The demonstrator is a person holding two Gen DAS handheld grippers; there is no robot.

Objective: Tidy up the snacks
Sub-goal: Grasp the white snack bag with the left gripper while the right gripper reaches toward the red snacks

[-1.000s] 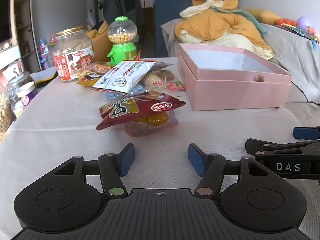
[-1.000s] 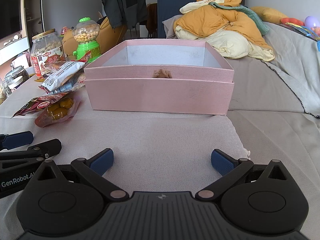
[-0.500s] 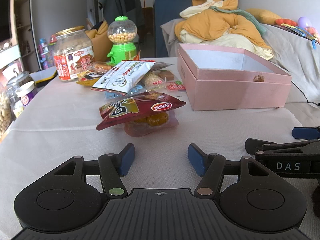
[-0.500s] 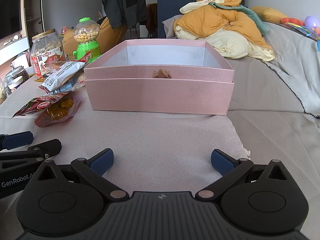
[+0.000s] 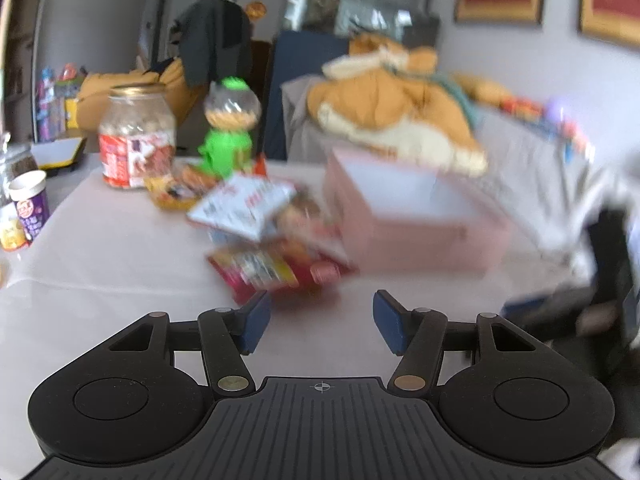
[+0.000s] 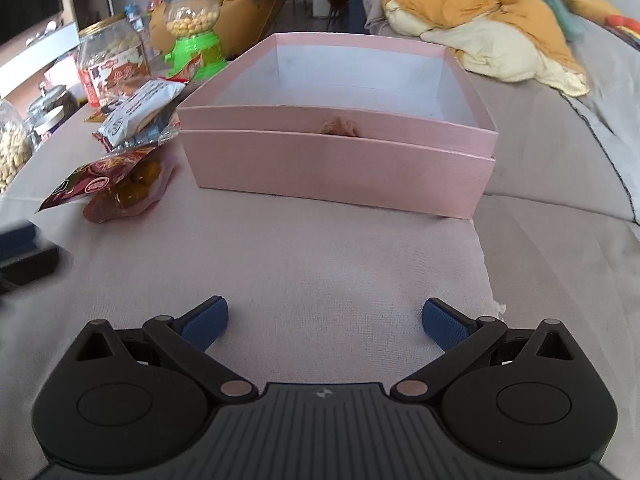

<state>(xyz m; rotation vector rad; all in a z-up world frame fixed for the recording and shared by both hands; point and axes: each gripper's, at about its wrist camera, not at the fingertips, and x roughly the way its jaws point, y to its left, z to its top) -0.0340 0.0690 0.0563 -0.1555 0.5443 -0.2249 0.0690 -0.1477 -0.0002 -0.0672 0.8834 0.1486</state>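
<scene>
While left gripper (image 5: 320, 316) closes on nothing, right gripper (image 6: 324, 320) spread, showing pink box (image 6: 340, 160) interior

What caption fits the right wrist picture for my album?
Open right gripper hovers over cloth before an empty pink box, snack packets piled beside it.

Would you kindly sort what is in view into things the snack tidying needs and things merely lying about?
For the job: pink box, red snack packet, white snack packet.
Just lying about: gumball dispenser, peanut jar, heaped bedding.
</scene>
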